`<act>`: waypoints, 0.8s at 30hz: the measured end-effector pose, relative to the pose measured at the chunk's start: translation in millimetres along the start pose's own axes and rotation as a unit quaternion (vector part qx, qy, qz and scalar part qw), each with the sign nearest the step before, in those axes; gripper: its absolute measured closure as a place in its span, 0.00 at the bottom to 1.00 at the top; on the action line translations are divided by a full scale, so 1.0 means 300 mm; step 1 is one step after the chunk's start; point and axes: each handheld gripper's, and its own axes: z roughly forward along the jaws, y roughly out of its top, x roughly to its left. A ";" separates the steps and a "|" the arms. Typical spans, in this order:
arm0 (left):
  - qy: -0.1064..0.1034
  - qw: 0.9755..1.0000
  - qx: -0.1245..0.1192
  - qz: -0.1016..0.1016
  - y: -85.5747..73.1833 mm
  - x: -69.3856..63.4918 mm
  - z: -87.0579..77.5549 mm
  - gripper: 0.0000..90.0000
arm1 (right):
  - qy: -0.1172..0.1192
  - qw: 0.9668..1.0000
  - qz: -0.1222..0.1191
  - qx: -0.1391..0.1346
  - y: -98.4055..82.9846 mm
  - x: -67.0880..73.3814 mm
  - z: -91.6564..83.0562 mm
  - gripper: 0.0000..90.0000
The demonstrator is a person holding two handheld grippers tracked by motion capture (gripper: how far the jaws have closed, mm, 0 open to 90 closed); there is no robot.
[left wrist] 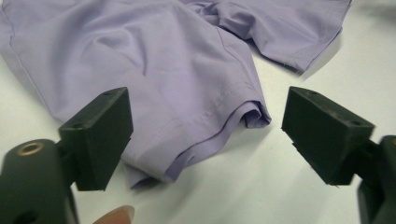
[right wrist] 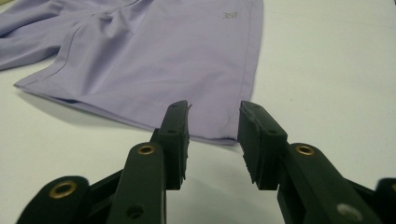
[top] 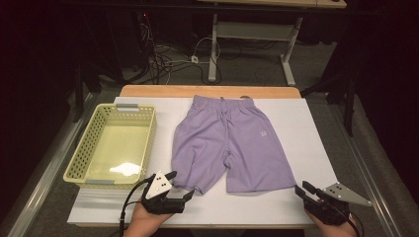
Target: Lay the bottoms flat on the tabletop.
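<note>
The left gripper (top: 179, 185) sits at the near edge of the table with its jaws spread wide and nothing between them. Just ahead of it lies the hem of one leg of the purple shorts (top: 227, 143); in the left gripper view that hem (left wrist: 196, 149) runs across the gap between the jaws, close in front of the pads but not touched. The right gripper (top: 302, 189) is also at the near edge, jaws a little apart and empty. The outer corner of the other leg's hem (right wrist: 210, 133) lies just beyond its tips, slightly to their left.

The shorts look thin, light and limp, so they should fold and drape rather than hold a shape, and a smooth weave may slip from a shallow pinch. The doubled, stitched hem at each leg's outer corner looks like the firmest place to grip, taking both layers.

Farther on, the shorts spread flat on the white mat (top: 306, 133), waistband at the far side. The yellow basket (top: 81, 165) stands beyond the left gripper, to its left, well apart from the right one.
</note>
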 end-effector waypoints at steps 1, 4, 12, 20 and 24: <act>-0.004 1.000 -0.005 -0.002 0.000 0.003 0.001 0.14 | 0.001 1.000 -0.003 0.002 -0.003 0.001 -0.003 0.71; -0.009 1.000 -0.002 -0.007 0.001 0.006 0.011 0.05 | -0.001 1.000 -0.002 0.001 -0.004 -0.002 -0.003 0.71; -0.010 1.000 0.009 -0.004 0.004 0.012 0.040 0.00 | 0.001 1.000 -0.003 0.009 -0.006 -0.022 0.026 0.71; -0.017 1.000 0.007 -0.024 0.002 0.027 0.040 0.00 | -0.006 0.999 0.019 0.033 0.032 -0.038 0.120 0.63; -0.012 1.000 0.007 -0.023 0.001 0.025 0.041 0.00 | -0.008 0.997 0.015 0.076 0.026 -0.043 0.155 0.64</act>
